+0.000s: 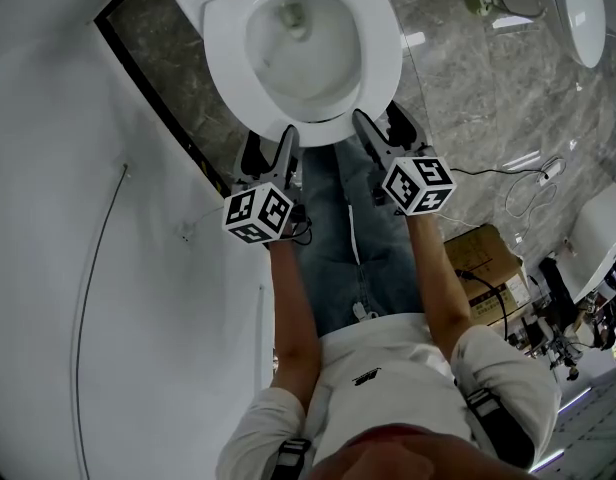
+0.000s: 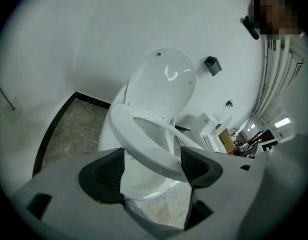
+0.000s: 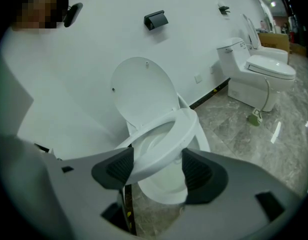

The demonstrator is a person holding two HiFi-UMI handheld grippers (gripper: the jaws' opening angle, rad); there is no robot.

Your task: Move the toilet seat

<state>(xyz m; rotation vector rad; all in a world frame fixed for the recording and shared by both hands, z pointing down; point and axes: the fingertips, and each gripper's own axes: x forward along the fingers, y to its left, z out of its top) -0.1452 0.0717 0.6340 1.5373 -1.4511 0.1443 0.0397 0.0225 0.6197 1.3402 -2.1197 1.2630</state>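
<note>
Seat: white ring, tilted a little above bowl; lid upright at far side. My left claw and right claw, jaws fairly wide, each pinch its near rim. Likely stiff, light, glossy-slick; hinged far, so near rim suits.

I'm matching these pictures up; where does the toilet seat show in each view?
Head view: toilet seat, a white ring at top centre.
Left gripper view: lower centre, tilted, between the jaws.
Right gripper view: lower centre, tilted, between the jaws.
Shared landmark: the toilet bowl beneath it.
</note>
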